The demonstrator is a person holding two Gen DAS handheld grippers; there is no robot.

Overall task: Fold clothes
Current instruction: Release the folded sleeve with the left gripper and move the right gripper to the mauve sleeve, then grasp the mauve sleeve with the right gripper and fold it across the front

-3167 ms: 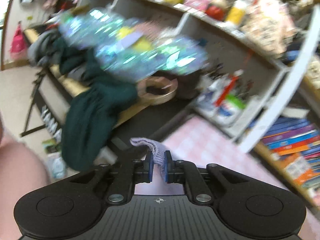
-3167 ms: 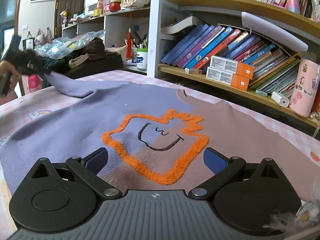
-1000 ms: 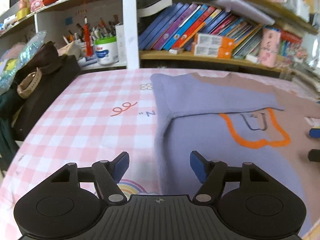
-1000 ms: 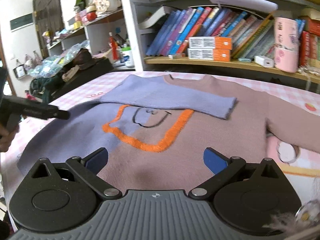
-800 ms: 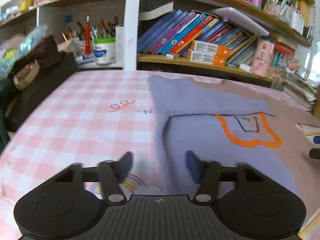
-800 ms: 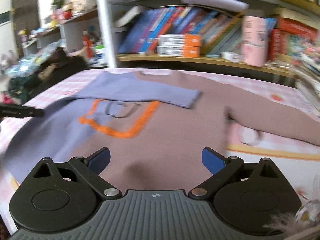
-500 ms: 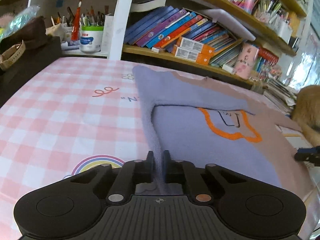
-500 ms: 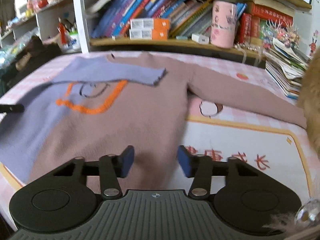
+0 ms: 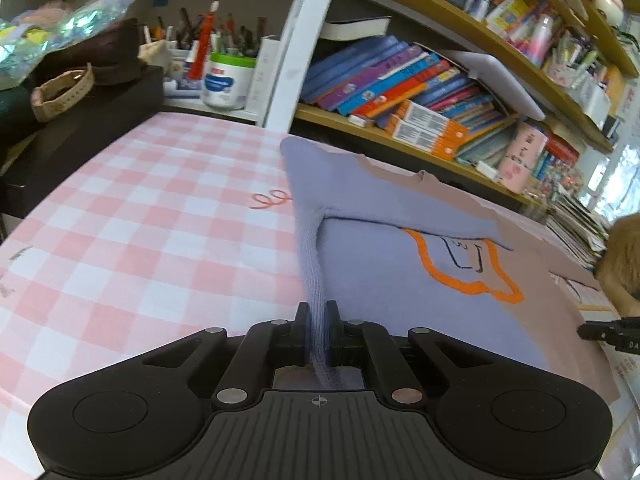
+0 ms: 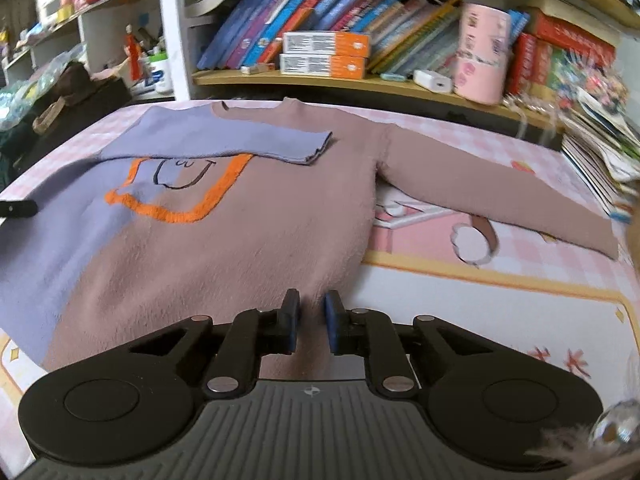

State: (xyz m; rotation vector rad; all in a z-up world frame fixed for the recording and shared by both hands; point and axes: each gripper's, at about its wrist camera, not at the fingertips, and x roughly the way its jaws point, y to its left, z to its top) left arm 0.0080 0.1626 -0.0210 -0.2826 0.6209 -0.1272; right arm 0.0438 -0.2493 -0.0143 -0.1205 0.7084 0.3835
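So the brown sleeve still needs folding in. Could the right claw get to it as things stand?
Probably not right away: the right claw is closing over the sweater's bottom hem. The brown sleeve lies flat and uncovered on the tablecloth, so the path is free once that claw lets go.

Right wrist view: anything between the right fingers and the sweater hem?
Nothing visible. The right gripper is closing directly over the brown side of the purple-and-brown knit sweater, with hem fabric already between its fingers. The left gripper is shut on the purple edge.
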